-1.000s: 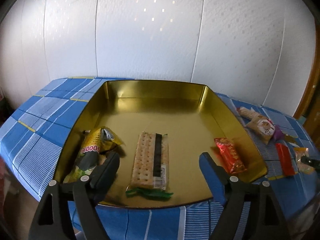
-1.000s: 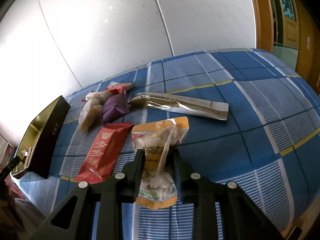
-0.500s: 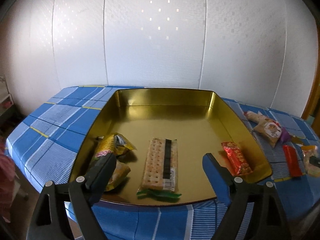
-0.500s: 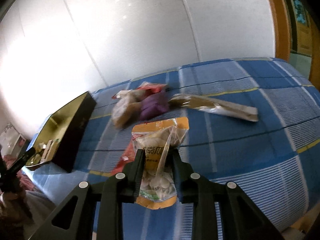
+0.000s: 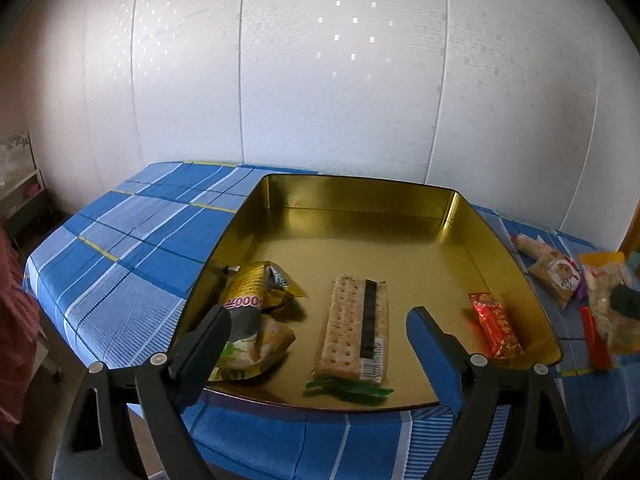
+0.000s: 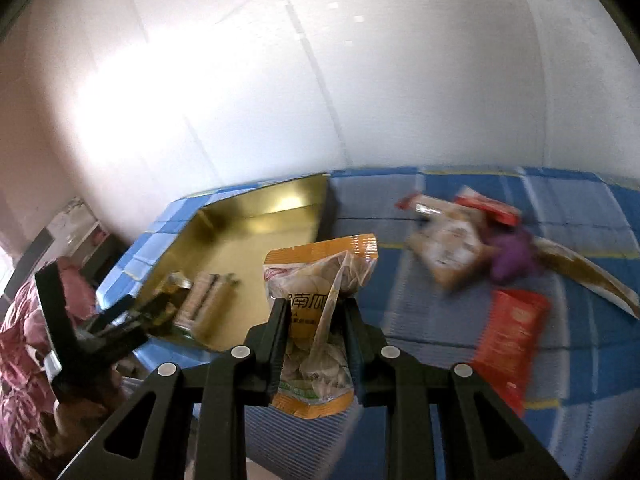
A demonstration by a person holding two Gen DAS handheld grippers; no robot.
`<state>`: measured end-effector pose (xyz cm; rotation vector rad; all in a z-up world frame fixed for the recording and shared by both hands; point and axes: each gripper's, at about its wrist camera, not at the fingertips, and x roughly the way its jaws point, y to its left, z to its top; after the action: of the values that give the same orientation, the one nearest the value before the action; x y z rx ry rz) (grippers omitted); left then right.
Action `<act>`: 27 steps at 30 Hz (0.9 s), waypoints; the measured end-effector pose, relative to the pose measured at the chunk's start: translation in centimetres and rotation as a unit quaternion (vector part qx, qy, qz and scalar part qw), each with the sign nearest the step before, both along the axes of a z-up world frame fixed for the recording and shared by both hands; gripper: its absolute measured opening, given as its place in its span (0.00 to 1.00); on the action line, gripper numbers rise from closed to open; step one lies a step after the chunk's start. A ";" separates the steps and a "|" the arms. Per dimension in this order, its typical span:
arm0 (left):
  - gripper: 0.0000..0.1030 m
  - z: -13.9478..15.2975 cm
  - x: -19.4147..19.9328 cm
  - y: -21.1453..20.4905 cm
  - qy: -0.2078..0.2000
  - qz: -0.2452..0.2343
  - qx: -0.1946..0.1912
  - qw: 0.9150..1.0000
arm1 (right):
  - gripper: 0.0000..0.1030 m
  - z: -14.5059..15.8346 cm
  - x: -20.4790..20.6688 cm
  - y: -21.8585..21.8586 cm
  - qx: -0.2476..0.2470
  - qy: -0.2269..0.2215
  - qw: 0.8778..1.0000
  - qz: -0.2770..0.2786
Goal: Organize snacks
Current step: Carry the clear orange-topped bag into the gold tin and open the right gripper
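A gold tin tray (image 5: 360, 200) sits on the blue checked tablecloth (image 5: 132, 248). Inside it lie a yellow packet (image 5: 252, 292), a cracker pack (image 5: 356, 332), a small red packet (image 5: 496, 330) and a green wrapper (image 5: 348, 390). My left gripper (image 5: 318, 318) hovers open over the tray's near edge, nothing between its fingers. My right gripper (image 6: 314, 304) is shut on a clear, orange-edged snack bag (image 6: 320, 264), held off the cloth to the right of the tray (image 6: 256, 220). The right wrist view is blurred.
Loose snacks lie on the cloth right of the tray: a red packet (image 6: 508, 332), a purple one (image 6: 512, 256), a beige bag (image 6: 448, 248) and a long brown pack (image 6: 580, 276). A pink floral sleeve (image 6: 24, 340) is at the left. The table's near edge is close.
My right gripper has swung left with the orange-edged bag, lifting it off the cloth, and the tray has come into its view. My left gripper's jaws widened slightly and it tilted up a little.
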<state>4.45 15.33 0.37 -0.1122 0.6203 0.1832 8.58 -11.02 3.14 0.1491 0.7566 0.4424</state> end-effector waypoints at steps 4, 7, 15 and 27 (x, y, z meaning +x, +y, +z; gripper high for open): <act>0.87 0.0 0.0 0.5 0.001 0.008 -0.011 1.000 | 0.26 -0.1 1.0 3.7 -0.013 0.008 1.000 0.024; 0.87 -0.1 -0.1 0.9 0.001 0.000 -0.034 0.999 | 0.26 -0.9 2.2 5.9 -0.020 0.025 0.999 0.033; 0.87 -0.3 -0.2 1.7 0.006 0.012 -0.051 0.999 | 0.26 -3.2 3.7 9.9 -0.054 0.054 0.996 0.053; 0.87 -0.4 -0.2 2.2 0.008 0.020 -0.064 0.998 | 0.31 -5.8 5.0 12.8 -0.074 0.079 0.992 0.071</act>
<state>4.25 17.57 -0.01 -0.2474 0.6467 0.1834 13.59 1.78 -2.62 -0.0097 0.9571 0.5109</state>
